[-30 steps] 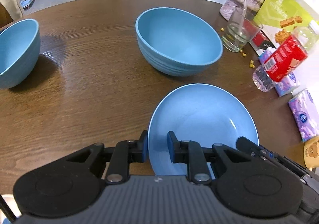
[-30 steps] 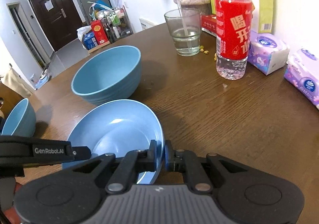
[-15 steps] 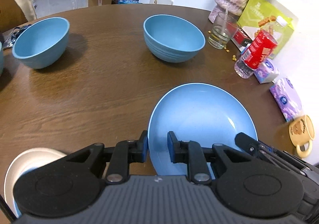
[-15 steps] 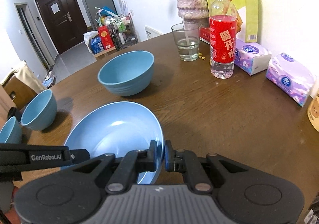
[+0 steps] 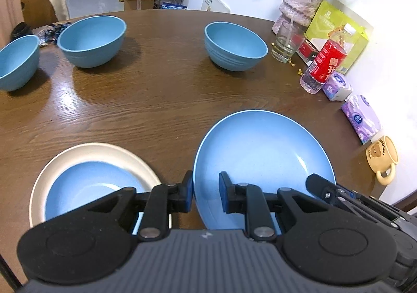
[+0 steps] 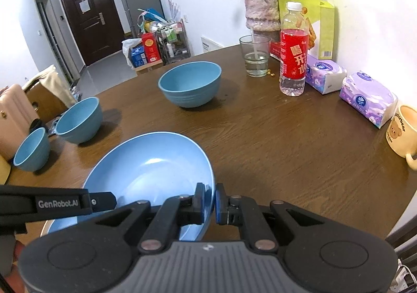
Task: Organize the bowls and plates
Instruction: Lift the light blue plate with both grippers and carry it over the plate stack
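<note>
Blue plate (image 5: 263,152) held over the near edge of a brown wooden table (image 5: 161,100).
Left gripper (image 5: 206,195) and right gripper (image 6: 209,203) each clench its rim; three blue bowls sit toward the far edge, clutter along the right edge by a white wall, a dark door beyond.

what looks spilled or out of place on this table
Small yellow bits lie scattered loose on the table beside the drinking glass and the red-labelled bottle, like spilled crumbs or kernels. Nothing else stands out.
</note>
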Tool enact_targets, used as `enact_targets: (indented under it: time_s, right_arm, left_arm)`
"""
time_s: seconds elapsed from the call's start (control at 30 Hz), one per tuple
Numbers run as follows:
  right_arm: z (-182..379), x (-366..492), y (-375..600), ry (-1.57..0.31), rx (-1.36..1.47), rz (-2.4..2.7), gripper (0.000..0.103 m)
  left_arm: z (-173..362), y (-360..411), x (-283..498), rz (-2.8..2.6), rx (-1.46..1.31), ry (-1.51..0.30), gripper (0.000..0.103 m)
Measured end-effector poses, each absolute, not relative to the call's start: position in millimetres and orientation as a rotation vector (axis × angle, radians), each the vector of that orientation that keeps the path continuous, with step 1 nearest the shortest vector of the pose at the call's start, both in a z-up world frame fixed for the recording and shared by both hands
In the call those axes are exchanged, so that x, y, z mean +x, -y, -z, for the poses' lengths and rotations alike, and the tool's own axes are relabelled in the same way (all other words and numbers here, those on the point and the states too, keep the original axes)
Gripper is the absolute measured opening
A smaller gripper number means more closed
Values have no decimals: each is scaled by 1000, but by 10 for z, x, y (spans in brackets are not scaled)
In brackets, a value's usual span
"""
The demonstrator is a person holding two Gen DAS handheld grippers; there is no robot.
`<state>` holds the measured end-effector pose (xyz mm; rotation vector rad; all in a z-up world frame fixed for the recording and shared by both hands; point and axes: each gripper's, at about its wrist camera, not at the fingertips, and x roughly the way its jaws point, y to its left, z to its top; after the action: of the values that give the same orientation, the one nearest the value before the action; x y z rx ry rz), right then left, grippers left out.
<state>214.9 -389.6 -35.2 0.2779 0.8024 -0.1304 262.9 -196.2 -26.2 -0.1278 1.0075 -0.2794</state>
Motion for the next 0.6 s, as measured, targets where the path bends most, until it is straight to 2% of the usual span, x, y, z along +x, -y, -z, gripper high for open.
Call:
enact_targets:
  time_s: [0.6]
  right_arm:
    - [146,1480,3464,-800,233,55,8]
  left_arm:
    - [100,1547,1852,222,-129,-981,21]
